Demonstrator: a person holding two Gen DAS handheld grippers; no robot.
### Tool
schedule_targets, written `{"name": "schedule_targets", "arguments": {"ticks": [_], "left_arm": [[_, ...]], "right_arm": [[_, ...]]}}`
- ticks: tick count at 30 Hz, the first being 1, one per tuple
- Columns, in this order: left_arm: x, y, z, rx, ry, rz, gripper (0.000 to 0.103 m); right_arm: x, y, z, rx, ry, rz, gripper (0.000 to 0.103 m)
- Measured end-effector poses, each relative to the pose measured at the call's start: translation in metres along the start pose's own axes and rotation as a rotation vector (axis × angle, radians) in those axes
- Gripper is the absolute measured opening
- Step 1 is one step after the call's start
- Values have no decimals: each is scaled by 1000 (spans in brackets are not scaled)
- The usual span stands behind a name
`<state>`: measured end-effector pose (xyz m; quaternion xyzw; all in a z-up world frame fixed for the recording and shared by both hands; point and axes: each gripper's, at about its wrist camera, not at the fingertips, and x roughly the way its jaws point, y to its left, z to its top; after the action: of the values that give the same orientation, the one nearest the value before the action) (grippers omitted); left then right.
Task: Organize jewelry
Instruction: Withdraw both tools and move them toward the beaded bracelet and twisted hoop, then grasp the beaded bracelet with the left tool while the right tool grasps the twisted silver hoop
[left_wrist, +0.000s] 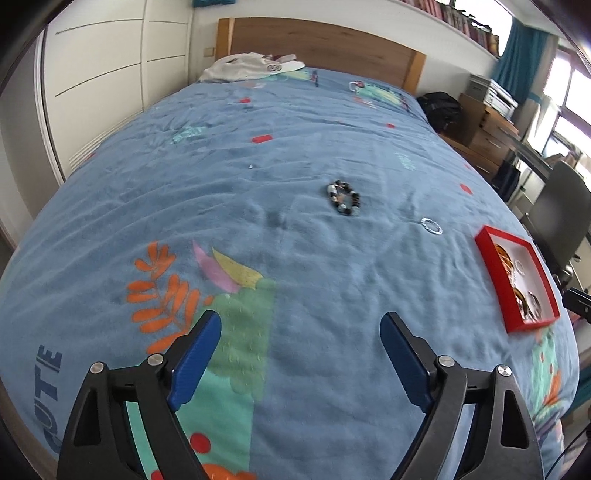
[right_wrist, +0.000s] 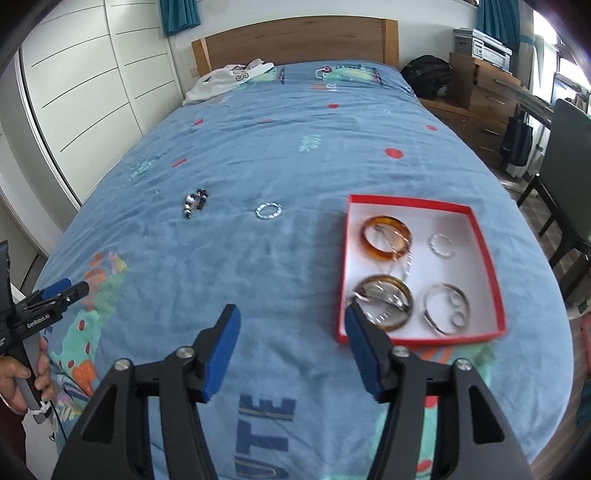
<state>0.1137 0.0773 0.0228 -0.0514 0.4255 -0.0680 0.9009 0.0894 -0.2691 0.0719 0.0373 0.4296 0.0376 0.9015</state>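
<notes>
Hovering over the near end of the blue bedspread (right_wrist: 295, 155), the right gripper (right_wrist: 291, 343) has its blue fingers spread wide apart with nothing between them; the right-hand finger's tip overlaps the near-left corner of the red tray (right_wrist: 496, 280) in this view, though whether it touches the rim cannot be told. The left gripper (left_wrist: 300, 356) is likewise released and empty, held above the printed leaf pattern on the bedspread, well to the left of the tray. In the right wrist view it also appears at the left edge, gripped by the person's left hand (right_wrist: 22, 373).

Inside the tray, nearest the right gripper, lies a brown bangle (right_wrist: 384, 302) with a silver chain (right_wrist: 388, 295) draped across it. Just to its right sits a silver bangle (right_wrist: 445, 306) with smaller rings inside it. At the tray's far side rest an amber bangle (right_wrist: 386, 234) and, to its right, a thin silver ring (right_wrist: 440, 245).

Outside the tray, on the bedspread to its left, lies a small silver bracelet (right_wrist: 268, 211), apart from the rim. Farther left of that lies a dark beaded bracelet (right_wrist: 195, 203), well apart from the tray.

Beyond the tray, at the head of the bed, a white garment (right_wrist: 225, 79) lies crumpled against the wooden headboard (right_wrist: 295, 40).
</notes>
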Motion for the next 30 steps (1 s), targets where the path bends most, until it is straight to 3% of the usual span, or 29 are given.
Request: {"name": "schedule_targets", "arguments": {"ticks": [13, 30], "left_arm": [[64, -5, 45, 50, -12, 15, 93], [181, -45, 99, 141, 64, -22, 94]], "right_arm": [[85, 26, 41, 8, 12, 57, 65], [200, 16, 79, 26, 85, 58, 66]]}}
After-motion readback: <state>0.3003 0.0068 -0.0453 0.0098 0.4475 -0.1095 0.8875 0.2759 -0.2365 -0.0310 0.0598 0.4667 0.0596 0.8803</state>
